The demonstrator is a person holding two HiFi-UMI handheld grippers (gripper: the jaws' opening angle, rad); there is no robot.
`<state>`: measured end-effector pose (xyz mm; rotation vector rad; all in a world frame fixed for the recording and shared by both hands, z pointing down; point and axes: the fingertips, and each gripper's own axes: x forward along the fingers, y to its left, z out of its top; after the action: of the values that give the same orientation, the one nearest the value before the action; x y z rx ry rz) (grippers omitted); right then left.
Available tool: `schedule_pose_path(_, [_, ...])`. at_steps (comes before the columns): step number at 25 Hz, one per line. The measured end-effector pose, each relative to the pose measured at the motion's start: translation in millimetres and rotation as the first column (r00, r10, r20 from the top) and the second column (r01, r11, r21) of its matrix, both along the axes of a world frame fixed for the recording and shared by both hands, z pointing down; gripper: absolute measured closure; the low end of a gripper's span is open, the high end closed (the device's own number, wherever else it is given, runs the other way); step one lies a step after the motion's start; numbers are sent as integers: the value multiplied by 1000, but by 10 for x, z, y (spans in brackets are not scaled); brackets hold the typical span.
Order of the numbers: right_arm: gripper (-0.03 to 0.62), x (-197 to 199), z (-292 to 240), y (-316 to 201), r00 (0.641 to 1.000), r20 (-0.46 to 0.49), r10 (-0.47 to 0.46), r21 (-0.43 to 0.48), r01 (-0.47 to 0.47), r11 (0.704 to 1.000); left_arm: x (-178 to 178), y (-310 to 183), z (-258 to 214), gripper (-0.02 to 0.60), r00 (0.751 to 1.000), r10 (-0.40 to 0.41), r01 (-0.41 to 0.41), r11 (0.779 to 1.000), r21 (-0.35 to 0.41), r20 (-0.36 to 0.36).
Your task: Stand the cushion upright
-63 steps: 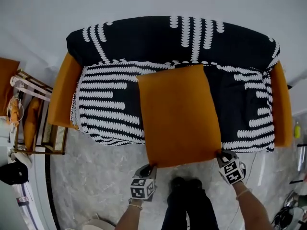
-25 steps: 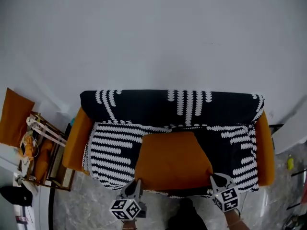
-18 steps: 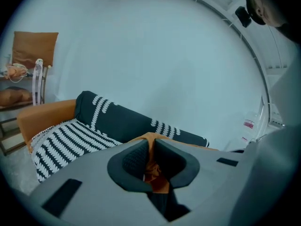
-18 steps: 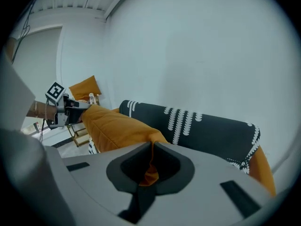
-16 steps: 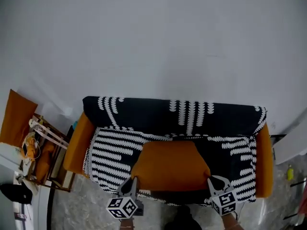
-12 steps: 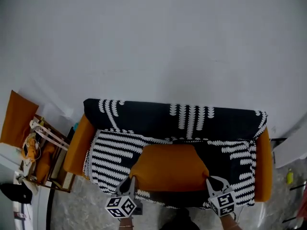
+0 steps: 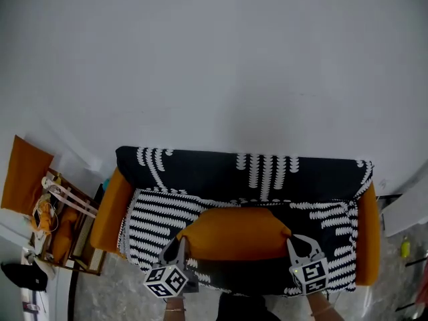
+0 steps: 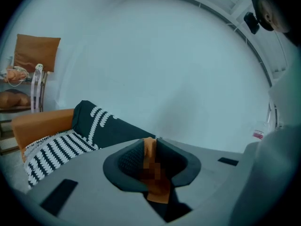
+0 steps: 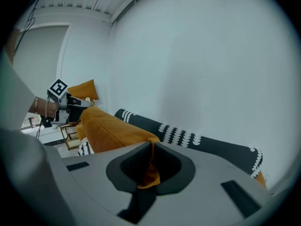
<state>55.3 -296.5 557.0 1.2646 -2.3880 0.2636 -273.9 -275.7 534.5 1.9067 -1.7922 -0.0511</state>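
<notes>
The orange cushion (image 7: 234,234) rests its far edge on the black-and-white patterned sofa (image 7: 254,169), its near edge lifted and tilted towards the backrest. My left gripper (image 7: 179,243) holds the near left corner. Its jaws have just been opening slightly, but orange fabric (image 8: 159,192) is still pinched between them in the left gripper view (image 8: 150,142). My right gripper (image 7: 298,241) is shut on the near right corner. In the right gripper view (image 9: 151,146) the cushion (image 9: 108,128) stretches left to the other gripper (image 9: 70,106).
The sofa has orange arms (image 7: 110,209) and stands against a plain white wall. A wooden rack (image 7: 60,226) with another orange cushion (image 7: 27,172) stands to the left. A yellow bottle (image 7: 403,247) sits on the floor at right.
Both grippers have risen and moved towards the sofa's backrest with the cushion's near edge. The cushion has tipped up steeper, so less of its face shows from above.
</notes>
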Motion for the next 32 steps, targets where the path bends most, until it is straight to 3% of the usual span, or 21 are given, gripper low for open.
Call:
schedule_pose_path(15, [568,-123,-394,-1049,995,12,104,82,-105,991,-159,-1063,-303,485,994,103,-102,994,32,-25])
schedule_pose_path(32, [563,-278,-552,-2191,985,-14,173,94,-171,981,-333,-2162,-379,479,982,186,-185,982,39,-22])
